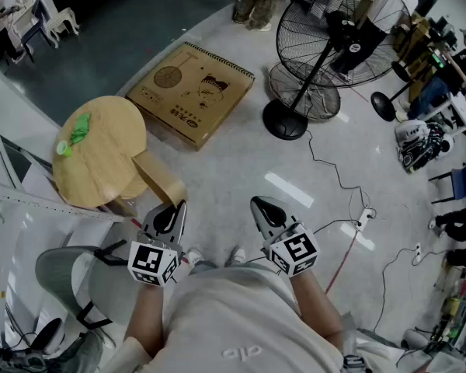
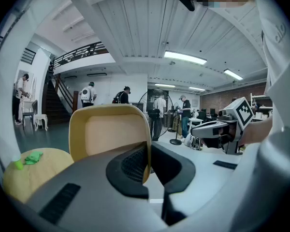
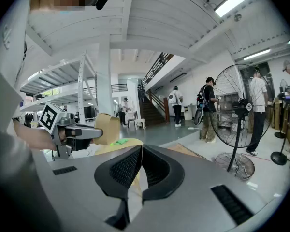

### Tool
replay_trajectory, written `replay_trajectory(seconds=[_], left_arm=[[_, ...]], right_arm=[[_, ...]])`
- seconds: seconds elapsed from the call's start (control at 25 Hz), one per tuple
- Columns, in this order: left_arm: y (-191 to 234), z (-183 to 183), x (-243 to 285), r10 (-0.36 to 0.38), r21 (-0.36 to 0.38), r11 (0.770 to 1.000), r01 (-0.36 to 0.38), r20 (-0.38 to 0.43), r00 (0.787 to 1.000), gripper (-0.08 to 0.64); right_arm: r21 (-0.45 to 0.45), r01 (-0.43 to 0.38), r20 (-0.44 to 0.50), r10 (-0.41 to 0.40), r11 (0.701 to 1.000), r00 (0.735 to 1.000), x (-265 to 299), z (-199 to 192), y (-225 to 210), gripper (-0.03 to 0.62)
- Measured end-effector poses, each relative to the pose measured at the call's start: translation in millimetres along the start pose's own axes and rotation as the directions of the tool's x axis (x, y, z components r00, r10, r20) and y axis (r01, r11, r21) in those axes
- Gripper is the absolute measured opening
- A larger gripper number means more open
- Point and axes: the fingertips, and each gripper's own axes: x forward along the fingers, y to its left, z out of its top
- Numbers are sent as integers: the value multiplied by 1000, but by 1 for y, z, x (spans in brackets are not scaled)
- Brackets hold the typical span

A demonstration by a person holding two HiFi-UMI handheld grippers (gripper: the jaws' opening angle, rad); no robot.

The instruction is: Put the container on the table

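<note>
**Head view.** The container, a tan open tub, is held clear of the floor in the left claw. It is at the near edge of the round counter and is not yet set down on it. A green item lies on the counter's far side. The right claw is carried alongside, apart from the container. Both forearms are held close to the body, and the claws are pointed forward and slightly downward.

**Left gripper view.** The left claw is seen closed on one upright wall of the container, with the thin wall pinched at the rim between the pads. The hollow of the tub is turned toward the camera. The wall looks thin, so the container is judged to be light and fairly stiff but easily dented. A grip on the rim, as here, should be enough if only moderate pressure is applied. Some swing about this single grip is to be expected when the container is lowered.

**Right gripper view.** The right claw is shown with its jaws brought together and nothing gripped. The tan seen in the slit below them belongs to the counter behind. The left claw and its container appear at the left, near the counter.
</note>
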Motion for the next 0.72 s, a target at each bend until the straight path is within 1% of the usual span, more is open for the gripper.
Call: replay_trajectory(seconds=[0.16, 0.32, 0.48, 0.72], left_arm=[[17, -2, -17, 13, -9, 1000, -13, -6, 1000, 20], [43, -6, -42, 29, -18, 999, -29, -7, 1000, 21], [79, -24, -77, 69, -31, 997, -70, -22, 997, 20], [142, -58, -117, 117, -68, 990, -121, -61, 991, 21]], right_arm=[[2, -14, -12, 14, 1000, 1000, 16, 4, 19, 31], [14, -42, -22, 43, 999, 999, 38, 10, 48, 31], [16, -56, -25, 57, 998, 998, 64, 10, 82, 32], [1, -78, -81, 77, 997, 994, 114, -6, 125, 32]])
